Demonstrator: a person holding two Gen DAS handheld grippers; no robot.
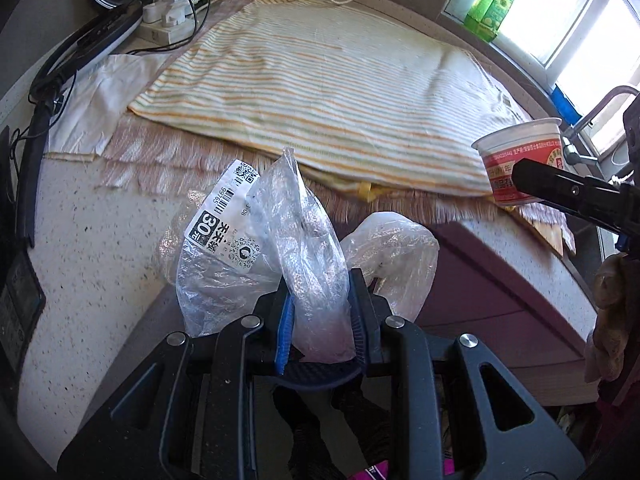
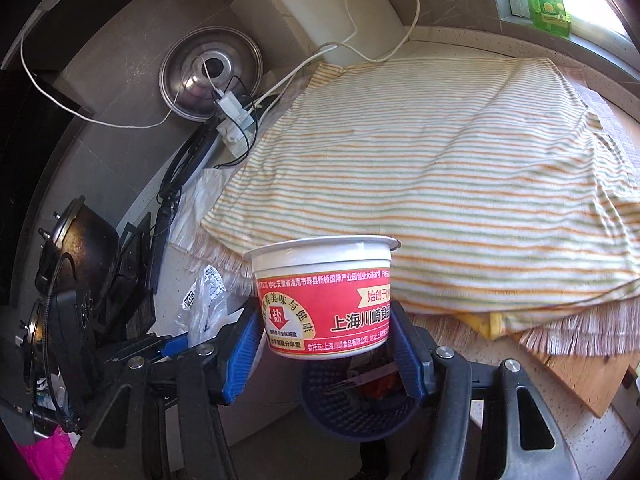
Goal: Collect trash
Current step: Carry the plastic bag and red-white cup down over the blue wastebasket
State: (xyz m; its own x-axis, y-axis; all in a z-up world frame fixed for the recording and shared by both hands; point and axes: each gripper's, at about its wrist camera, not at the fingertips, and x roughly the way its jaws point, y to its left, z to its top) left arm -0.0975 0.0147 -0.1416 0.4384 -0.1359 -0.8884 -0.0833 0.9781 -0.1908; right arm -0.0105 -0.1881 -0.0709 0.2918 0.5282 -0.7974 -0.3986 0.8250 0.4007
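My left gripper [image 1: 322,294] is shut on a crumpled clear plastic bag [image 1: 224,264] with a white printed label, held up over the edge of the speckled countertop [image 1: 92,264]. My right gripper [image 2: 324,314] is shut on a white plastic cup [image 2: 320,264] with a red label, upright between the blue pads. A dark blue mesh basket [image 2: 320,412] sits straight below the cup and holds some scraps. In the left wrist view the cup [image 1: 520,148] shows at the right, and the basket's rim [image 1: 320,374] lies under my fingers. The bag [image 2: 204,300] also shows left of the cup.
A striped cloth [image 1: 320,80] covers the back of the counter over a fringed mat. A power strip with chargers [image 1: 168,20], cables and a steel lid [image 2: 210,74] stand at the back left. A black pot [image 2: 84,248] sits at the left. A wooden board [image 2: 580,372] juts out on the right.
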